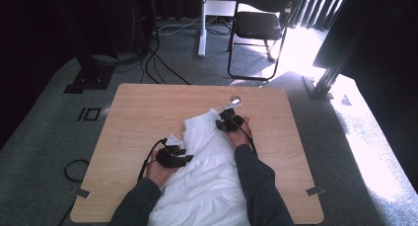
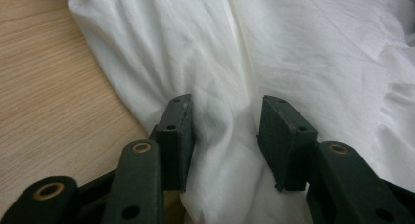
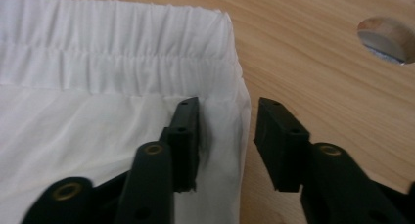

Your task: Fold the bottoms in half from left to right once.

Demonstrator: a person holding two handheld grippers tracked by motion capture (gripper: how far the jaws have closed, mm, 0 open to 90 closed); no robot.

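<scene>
The white garment lies lengthwise toward the person, its waistband corner just ahead of the right gripper's half-open, empty jaws, while the left gripper straddles a fold, half-open, unpinched.

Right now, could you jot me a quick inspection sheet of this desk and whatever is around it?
Surface: wooden table, with a round hole near its far edge.
Job's things: white garment with a gathered elastic waistband at its far end; its near end hangs over the table's front edge.
Clutter: nothing seen.
Grippers: left gripper open, astride a raised fold of cloth; right gripper open, straddling the garment's side edge just below the waistband.
Cables: a black cable trails from the left gripper; more cables lie on the carpet beyond the table.
Surroundings: grey carpet, a black folding chair, bright sunlight at right.
</scene>
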